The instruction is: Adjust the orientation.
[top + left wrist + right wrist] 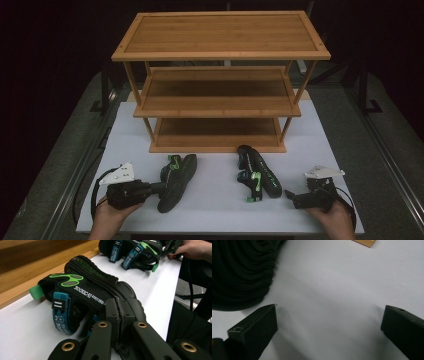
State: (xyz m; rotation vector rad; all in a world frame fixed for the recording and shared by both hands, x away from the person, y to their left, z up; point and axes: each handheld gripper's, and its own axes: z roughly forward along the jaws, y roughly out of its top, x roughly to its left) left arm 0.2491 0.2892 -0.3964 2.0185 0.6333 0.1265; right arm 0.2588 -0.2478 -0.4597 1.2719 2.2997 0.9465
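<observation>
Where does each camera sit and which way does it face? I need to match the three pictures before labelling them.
High view: above the person's side, looking forward and down on the white table, the wooden rack and two sandals; both hands enter from below.
Left gripper view: rides the left gripper, looking along shut jaws clamped on the left sandal.
Right gripper view: rides the right gripper, looking down at the table past open jaws, the right sandal ahead.
Shared: the high view and left gripper view both show the left sandal gripped.

Three-tier wooden rack (220,35), white table top (215,200), dark floor (380,150)
</observation>
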